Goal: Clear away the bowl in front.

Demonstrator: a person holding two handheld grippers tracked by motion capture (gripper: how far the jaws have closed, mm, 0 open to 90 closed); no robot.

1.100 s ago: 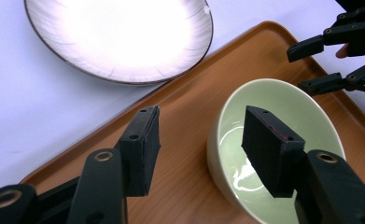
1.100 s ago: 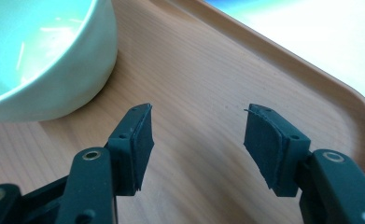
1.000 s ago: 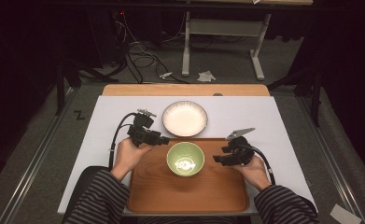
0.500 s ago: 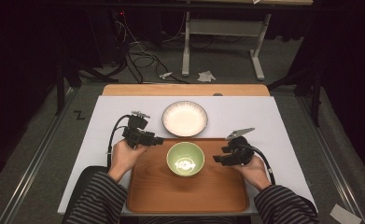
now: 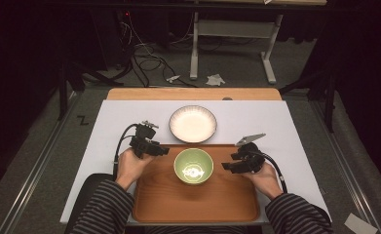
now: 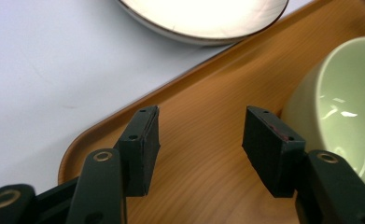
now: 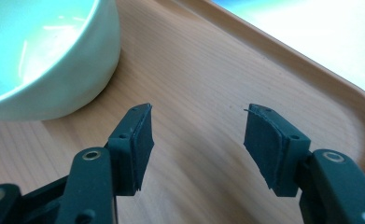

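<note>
On the wooden tray (image 5: 198,202), green bowl (image 5: 193,165) between left gripper (image 5: 162,151) and right gripper (image 5: 225,166) (both empty, jaws apart)

In the left gripper view the green bowl (image 6: 339,107) is running off the right edge and the white plate (image 6: 203,18) off the top. In the right gripper view the bowl (image 7: 45,56) is being cropped at top and left. Its centre marking (image 5: 194,171) is perhaps a reflection.
</note>
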